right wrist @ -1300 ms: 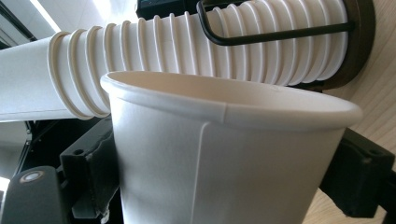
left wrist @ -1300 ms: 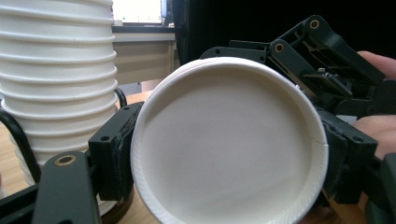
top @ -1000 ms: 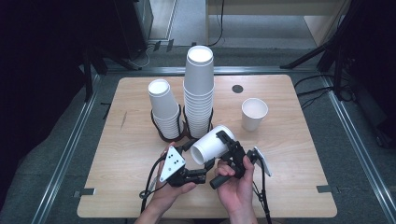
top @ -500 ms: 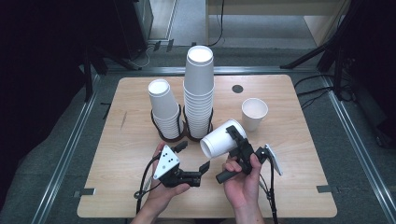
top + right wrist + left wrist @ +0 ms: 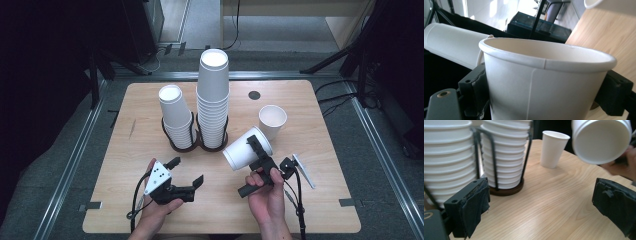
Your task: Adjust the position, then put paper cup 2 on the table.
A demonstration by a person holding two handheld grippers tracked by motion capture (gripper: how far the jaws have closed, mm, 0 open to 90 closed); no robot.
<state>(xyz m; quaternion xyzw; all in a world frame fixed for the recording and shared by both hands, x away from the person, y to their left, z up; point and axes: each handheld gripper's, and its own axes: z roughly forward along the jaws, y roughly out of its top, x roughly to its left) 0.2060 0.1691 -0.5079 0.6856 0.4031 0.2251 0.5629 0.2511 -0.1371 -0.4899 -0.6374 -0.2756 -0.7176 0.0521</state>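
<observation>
A wooden bench (image 5: 150, 210) holds two racked stacks of white cups (image 5: 213, 100). The right tool (image 5: 261, 150) clamps a tilted paper cup (image 5: 245, 152) above the bench. The left tool (image 5: 186, 171), jaws just opened, holds nothing.

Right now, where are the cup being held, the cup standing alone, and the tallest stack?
held cup (image 5: 243, 150), high view, on its side wall.
standing cup (image 5: 272, 121), high view, on its wall below the rim.
tallest stack (image 5: 213, 95), high view, mid-height on its side.
</observation>
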